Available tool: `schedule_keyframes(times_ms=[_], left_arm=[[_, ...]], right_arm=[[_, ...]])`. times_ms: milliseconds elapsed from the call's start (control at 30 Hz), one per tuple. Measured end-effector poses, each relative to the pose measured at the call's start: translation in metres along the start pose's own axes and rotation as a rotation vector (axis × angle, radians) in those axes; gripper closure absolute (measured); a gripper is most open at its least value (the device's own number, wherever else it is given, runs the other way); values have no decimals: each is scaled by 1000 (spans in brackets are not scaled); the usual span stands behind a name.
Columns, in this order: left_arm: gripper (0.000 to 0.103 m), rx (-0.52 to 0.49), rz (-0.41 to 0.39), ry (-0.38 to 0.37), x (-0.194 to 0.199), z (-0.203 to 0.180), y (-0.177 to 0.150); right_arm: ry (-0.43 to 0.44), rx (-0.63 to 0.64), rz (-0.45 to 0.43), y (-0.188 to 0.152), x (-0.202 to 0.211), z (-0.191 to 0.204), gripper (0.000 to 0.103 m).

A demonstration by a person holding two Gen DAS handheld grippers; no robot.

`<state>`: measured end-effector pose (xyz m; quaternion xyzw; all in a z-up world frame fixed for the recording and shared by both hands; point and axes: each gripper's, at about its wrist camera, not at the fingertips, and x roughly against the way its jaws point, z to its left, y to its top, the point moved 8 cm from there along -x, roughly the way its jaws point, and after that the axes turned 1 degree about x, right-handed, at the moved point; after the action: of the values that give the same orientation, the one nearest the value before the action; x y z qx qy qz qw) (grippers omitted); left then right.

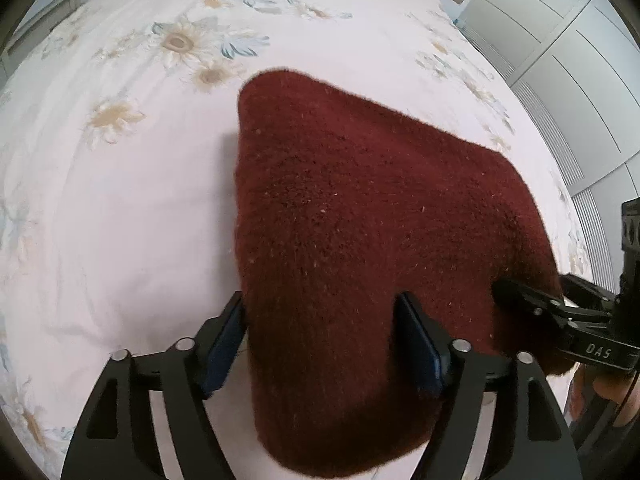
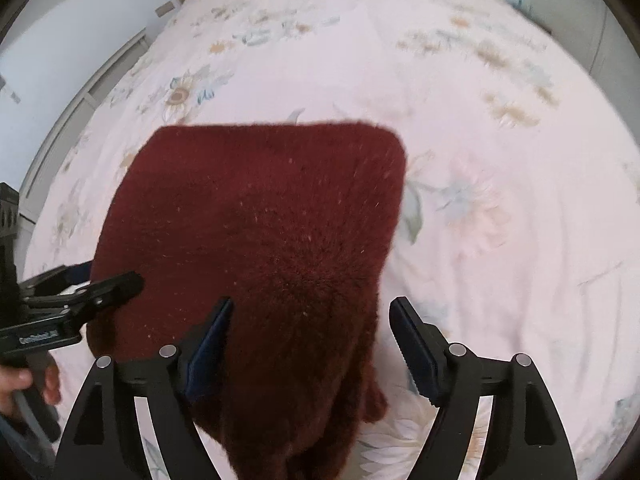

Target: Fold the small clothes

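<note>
Between our left gripper's (image 1: 322, 334) spread, released fingers lies the near edge of the dark red knitted garment (image 1: 360, 220), folded flat on the floral bedsheet (image 1: 120, 208). Our right gripper (image 2: 310, 338) also stands open over its corner. Both point steeply down, side by side.

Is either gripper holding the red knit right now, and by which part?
Neither. Both the left gripper and right gripper stand open astride the red knit's near edge.
</note>
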<state>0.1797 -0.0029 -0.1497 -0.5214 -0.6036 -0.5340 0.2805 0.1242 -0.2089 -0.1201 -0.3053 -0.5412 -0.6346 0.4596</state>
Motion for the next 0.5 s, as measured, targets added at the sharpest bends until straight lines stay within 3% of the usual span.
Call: schedule_keyframes(times_ms=[167, 300, 500], left_arm=[[2, -35, -18, 48, 22, 10, -5], [1, -37, -30, 72, 26, 18, -15], [1, -44, -53, 104, 17, 18, -36]], right_arm=[[-28, 33, -30, -3, 7, -1, 16], [-60, 26, -44, -11, 0, -8, 1], [-93, 5, -48, -30, -11, -37, 1]])
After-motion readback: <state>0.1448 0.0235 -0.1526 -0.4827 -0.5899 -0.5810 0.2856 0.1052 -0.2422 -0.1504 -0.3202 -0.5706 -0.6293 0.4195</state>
